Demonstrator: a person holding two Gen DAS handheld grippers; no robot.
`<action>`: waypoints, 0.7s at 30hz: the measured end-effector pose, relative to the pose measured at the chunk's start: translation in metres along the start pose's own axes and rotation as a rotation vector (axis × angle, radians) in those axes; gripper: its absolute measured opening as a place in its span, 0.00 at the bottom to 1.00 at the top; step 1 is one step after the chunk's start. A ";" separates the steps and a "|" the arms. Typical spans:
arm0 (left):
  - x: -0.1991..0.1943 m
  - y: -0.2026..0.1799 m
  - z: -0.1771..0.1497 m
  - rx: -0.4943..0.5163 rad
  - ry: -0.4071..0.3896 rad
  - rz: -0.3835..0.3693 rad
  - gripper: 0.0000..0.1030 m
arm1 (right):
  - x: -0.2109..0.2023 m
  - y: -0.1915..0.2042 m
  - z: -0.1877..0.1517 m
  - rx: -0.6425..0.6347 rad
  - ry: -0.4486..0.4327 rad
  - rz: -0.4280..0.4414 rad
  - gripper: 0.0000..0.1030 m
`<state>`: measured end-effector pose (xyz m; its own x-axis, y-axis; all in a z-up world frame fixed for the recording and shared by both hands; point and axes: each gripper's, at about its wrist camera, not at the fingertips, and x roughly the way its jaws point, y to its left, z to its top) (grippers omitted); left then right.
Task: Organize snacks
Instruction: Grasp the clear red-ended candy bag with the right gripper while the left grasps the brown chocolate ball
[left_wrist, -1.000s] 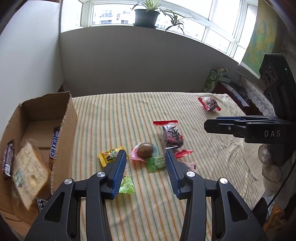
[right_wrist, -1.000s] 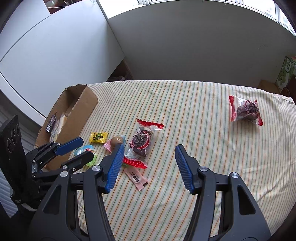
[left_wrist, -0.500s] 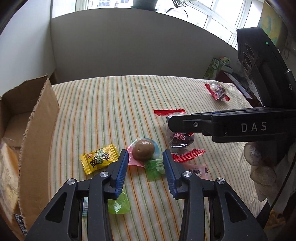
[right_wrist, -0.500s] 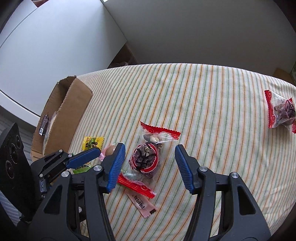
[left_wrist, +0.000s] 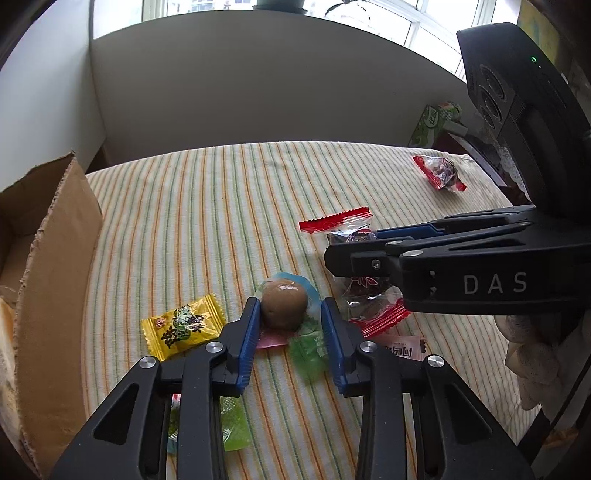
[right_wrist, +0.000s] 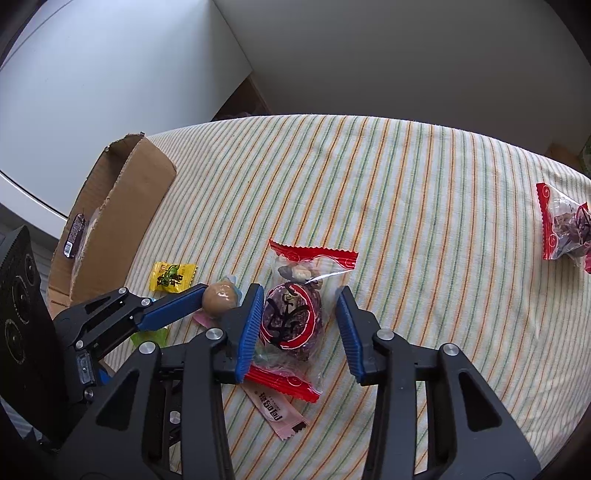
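Note:
My left gripper (left_wrist: 287, 317) is open, its blue pads on either side of a round brown snack in a clear pink-blue wrapper (left_wrist: 284, 304) on the striped cloth; the pads look close to or touching it. My right gripper (right_wrist: 300, 317) is open and straddles a red-edged clear bag of dark snacks (right_wrist: 291, 317). In the right wrist view the left gripper (right_wrist: 207, 297) sits just left of that bag, by the brown snack (right_wrist: 219, 298). The right gripper (left_wrist: 369, 254) shows at the right of the left wrist view.
A cardboard box (left_wrist: 48, 280) with packed snacks stands at the left edge. A yellow candy (left_wrist: 184, 326), green wrappers (left_wrist: 306, 350), a pink sachet (right_wrist: 277, 410) and a second red bag (left_wrist: 439, 171) far right lie on the striped tablecloth (left_wrist: 221, 206).
Both grippers have moved down and forward onto the snacks. The left jaws have narrowed around the brown snack; the right jaws now straddle the red bag.

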<state>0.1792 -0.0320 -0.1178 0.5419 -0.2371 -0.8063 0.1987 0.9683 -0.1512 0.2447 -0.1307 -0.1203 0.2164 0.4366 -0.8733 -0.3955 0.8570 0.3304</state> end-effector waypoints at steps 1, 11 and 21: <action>0.001 0.000 0.000 0.000 -0.001 0.000 0.31 | -0.002 -0.002 -0.001 0.002 -0.001 0.002 0.38; -0.003 -0.002 -0.001 0.033 -0.013 0.001 0.22 | -0.015 -0.013 -0.008 0.036 -0.024 0.000 0.37; 0.004 -0.010 0.002 0.042 -0.039 0.042 0.21 | -0.016 -0.013 -0.010 0.048 -0.033 0.000 0.37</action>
<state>0.1805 -0.0430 -0.1185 0.5818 -0.1996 -0.7885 0.2082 0.9737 -0.0928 0.2379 -0.1520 -0.1139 0.2464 0.4448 -0.8611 -0.3525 0.8687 0.3479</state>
